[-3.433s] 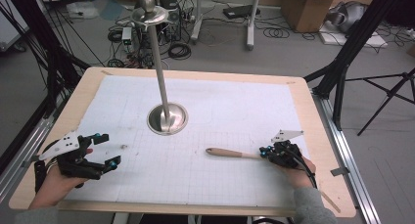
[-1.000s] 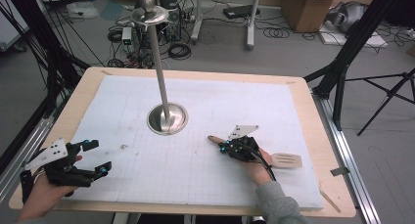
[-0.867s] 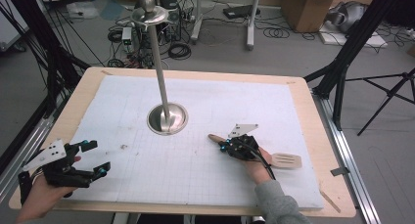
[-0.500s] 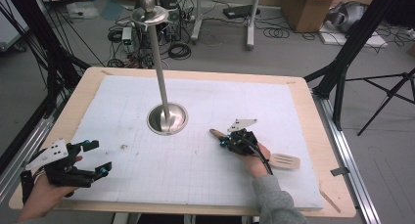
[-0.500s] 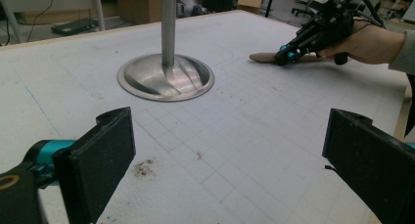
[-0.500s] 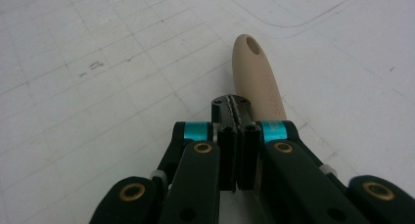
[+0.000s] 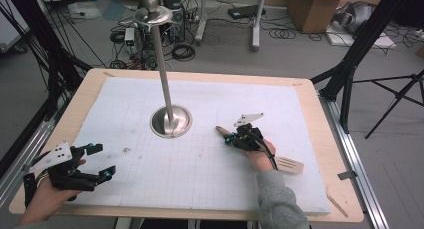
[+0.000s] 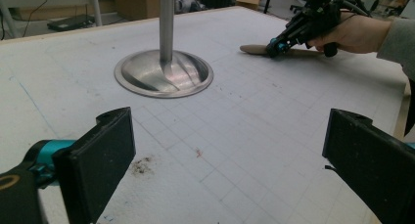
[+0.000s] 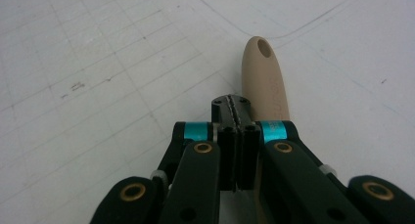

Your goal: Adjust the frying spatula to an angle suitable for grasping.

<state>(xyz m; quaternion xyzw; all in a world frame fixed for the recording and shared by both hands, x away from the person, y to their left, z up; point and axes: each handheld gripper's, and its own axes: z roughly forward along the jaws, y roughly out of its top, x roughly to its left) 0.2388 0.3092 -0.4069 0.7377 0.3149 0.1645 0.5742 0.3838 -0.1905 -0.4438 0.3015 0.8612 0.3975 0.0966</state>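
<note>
1. Wooden spatula (image 7: 260, 150) lies flat on the white gridded mat (image 7: 210, 189), to the right of the steel stand (image 7: 170, 120) and a little nearer the person. Its handle end, with a hanging hole, points toward the stand's base; its slotted blade (image 7: 290, 164) lies on the far side from the stand.

2. Right gripper (image 7: 231, 139) sits over the handle, just beside the stand's base but apart from it. In the right gripper view (image 9: 237, 117) the jaws are clenched pad to pad with nothing between them; the handle (image 9: 264, 82) runs along their right side and under the linkage. Whether the jaws touch the wood I cannot tell.

3. Left gripper (image 7: 95, 163) rests near the table's front edge, well to the left of the stand, jaws spread wide and empty (image 8: 220, 160).

4. Judgement: the step looks like nudging or sliding the spatula toward the stand with shut jaws, rather than a lift.

5. To do it well: keep the jaw tips low and against the handle's side, and push along its length so the blade does not swing round.

6. Go slowly near the base; the handle tip could ride onto the sloped rim.

7. If a lift is wanted, open first, then straddle the handle.
</note>
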